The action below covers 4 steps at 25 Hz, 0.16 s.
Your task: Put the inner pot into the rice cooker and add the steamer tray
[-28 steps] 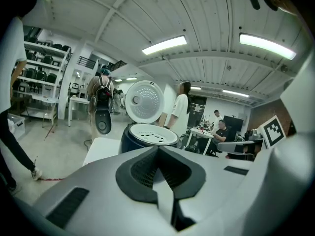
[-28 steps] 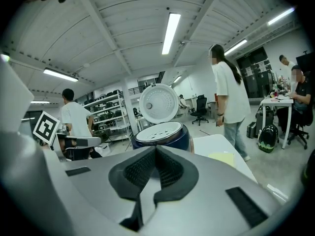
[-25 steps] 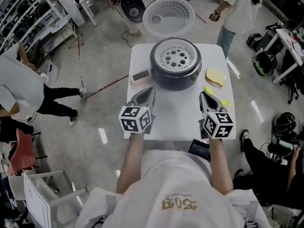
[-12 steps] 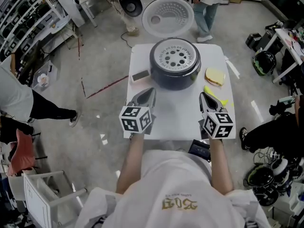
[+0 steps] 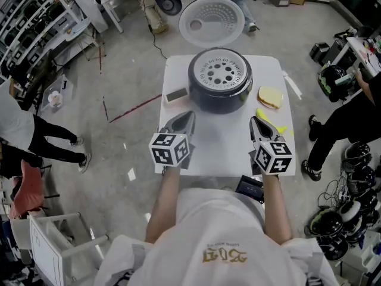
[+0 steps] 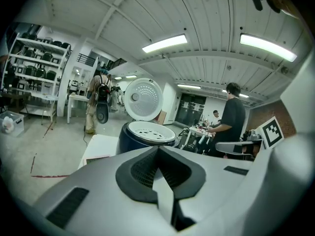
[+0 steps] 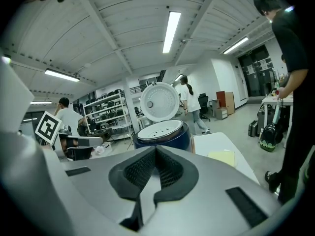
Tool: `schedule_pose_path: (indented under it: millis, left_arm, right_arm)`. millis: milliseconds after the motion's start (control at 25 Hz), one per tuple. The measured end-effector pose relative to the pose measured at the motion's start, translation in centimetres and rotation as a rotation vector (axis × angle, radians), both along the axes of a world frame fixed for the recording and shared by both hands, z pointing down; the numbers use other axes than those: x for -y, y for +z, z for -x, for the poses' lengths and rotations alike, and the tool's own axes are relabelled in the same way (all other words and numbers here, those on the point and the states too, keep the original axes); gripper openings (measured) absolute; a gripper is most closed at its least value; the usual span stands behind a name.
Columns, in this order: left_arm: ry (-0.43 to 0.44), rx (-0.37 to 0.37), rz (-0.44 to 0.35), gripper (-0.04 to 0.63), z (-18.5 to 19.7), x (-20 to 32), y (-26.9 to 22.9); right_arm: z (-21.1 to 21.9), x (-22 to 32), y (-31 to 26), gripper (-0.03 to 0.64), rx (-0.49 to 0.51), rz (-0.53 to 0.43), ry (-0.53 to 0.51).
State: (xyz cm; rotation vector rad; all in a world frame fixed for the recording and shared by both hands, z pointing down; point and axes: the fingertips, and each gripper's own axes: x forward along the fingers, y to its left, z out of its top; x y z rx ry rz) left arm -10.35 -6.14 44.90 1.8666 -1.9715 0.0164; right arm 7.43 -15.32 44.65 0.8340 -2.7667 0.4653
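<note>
Both my left tool (image 5: 189,114) and right tool (image 5: 255,121) have sat still, jaws pinched shut on nothing, just short of the rice cooker (image 5: 219,97) on the surface (image 5: 225,143); only bystanders (image 5: 336,121) have moved. The steamer tray (image 5: 219,70) already sits in the cooker's mouth, with the inner pot presumably under it but hidden, so I'd call the task done. A flat block (image 5: 175,95) lies left of the cooker, a yellow pad (image 5: 269,96) right of it, and the lid (image 5: 211,18) stands up behind: nothing blocks.

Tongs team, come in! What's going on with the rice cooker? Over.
Left tongs and right tongs shut, empty, short of rice cooker. Steamer tray seated inside, lid up. Yellow sponge off to the side, not blocking.
</note>
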Motion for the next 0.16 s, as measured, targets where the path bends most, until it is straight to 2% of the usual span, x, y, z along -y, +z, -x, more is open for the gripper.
schedule_pose_path:
  millis: [160]
  left_arm:
    - [0.004, -0.017, 0.026, 0.014, -0.55, 0.39, 1.18]
  right_arm:
    - [-0.37, 0.31, 1.00, 0.009, -0.005, 0.021, -0.006]
